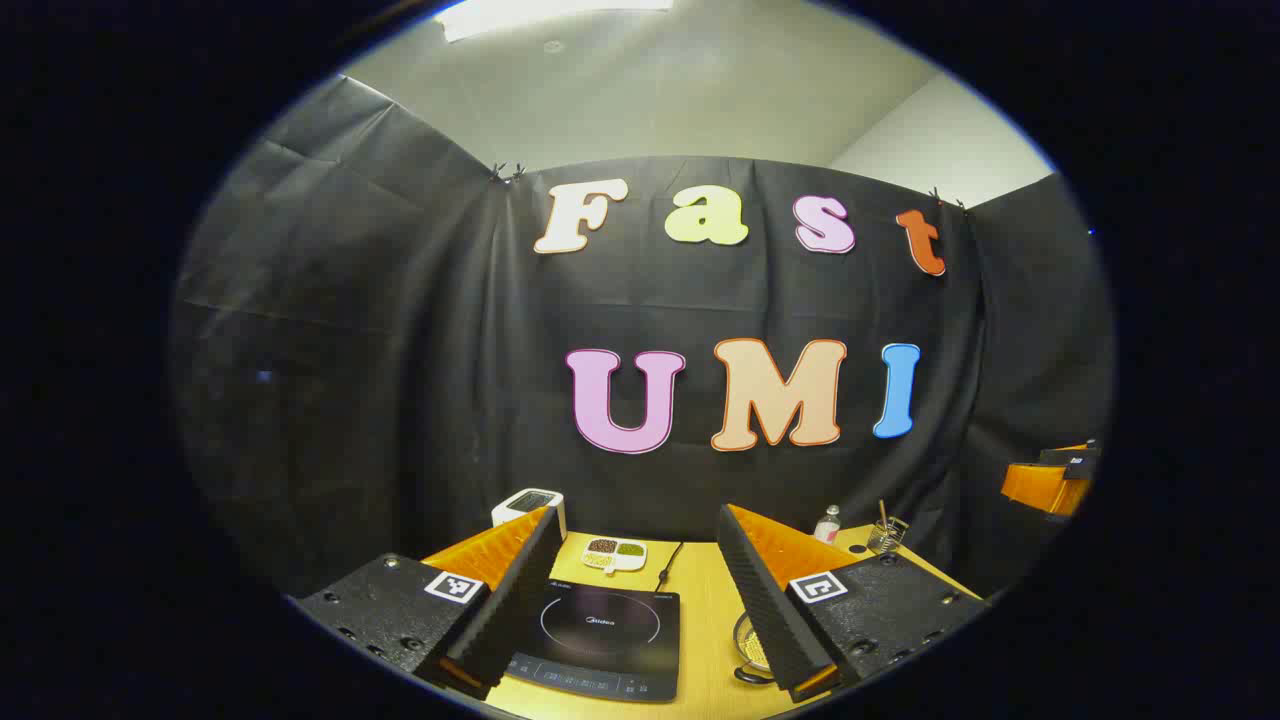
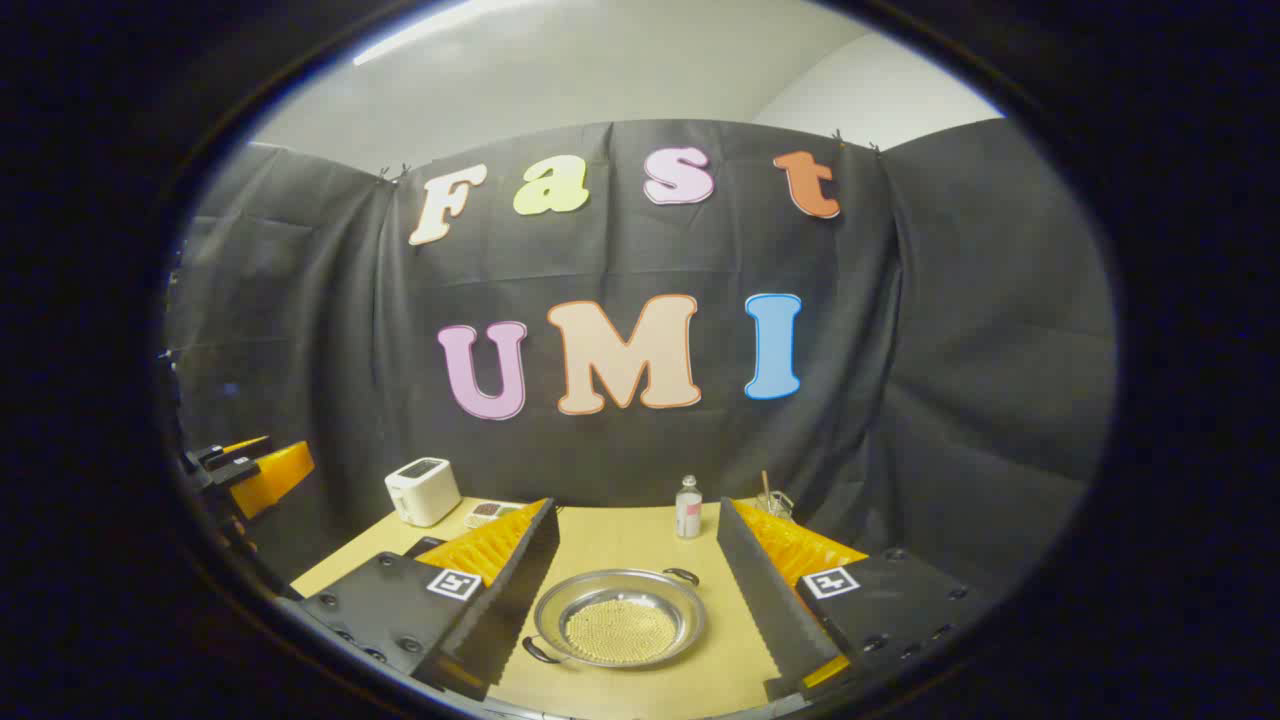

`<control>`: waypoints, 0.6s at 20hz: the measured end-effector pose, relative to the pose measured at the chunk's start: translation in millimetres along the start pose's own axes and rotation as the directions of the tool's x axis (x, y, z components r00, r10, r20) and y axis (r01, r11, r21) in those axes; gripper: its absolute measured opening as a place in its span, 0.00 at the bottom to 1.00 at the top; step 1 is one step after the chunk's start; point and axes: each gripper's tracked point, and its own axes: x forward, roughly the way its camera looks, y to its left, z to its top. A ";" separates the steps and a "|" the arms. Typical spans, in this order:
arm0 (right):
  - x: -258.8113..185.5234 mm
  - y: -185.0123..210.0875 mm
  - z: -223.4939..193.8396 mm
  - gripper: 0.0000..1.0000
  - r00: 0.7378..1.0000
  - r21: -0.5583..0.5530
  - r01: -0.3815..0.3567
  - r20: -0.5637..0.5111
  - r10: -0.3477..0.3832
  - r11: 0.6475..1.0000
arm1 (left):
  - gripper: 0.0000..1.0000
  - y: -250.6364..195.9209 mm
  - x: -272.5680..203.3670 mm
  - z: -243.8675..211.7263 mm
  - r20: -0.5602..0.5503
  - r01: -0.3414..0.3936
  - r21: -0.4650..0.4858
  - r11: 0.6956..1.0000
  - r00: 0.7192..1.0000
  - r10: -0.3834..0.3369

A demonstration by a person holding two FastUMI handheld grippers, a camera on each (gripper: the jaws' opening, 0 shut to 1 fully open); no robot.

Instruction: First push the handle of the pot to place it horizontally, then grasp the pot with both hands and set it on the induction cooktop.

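Observation:
A shallow silver pot (image 2: 620, 625) with a small black loop handle at its far right (image 2: 683, 575) and another at its near left (image 2: 535, 652) sits on the yellow table (image 2: 620, 540). My right gripper (image 2: 636, 510) hovers open above it, one finger on either side, touching nothing. In the left gripper view the black induction cooktop (image 1: 600, 640) lies between the spread fingers of my open left gripper (image 1: 636, 518); a slice of the pot (image 1: 750, 650) peeks out beside the right finger. The pot stands just right of the cooktop. Each gripper shows at the edge of the other's view (image 1: 1050, 480) (image 2: 250, 470).
A white toaster (image 2: 422, 490) stands at the back left, with a divided dish of beans (image 1: 615, 552) next to it. A small bottle (image 2: 688, 507) and a glass holder with sticks (image 2: 772, 500) stand along the back edge. The cooktop's cable (image 1: 668, 565) runs backward.

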 end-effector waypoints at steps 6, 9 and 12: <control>-3.9 -5.6 -0.8 0.98 1.000 -0.016 0.015 -0.022 -0.015 1.000 | 0.95 -9.6 6.6 -3.8 -0.008 0.013 0.029 0.999 1.000 -0.013; -5.5 -11.0 -1.7 0.98 0.999 -0.020 0.022 -0.024 -0.022 1.000 | 0.92 -15.7 8.9 -1.4 -0.009 0.020 0.023 1.000 1.000 -0.020; -6.2 -16.8 -6.7 0.98 0.999 -0.014 0.026 -0.038 -0.026 1.000 | 0.95 -18.3 7.3 1.1 0.001 0.013 0.029 1.000 1.000 -0.013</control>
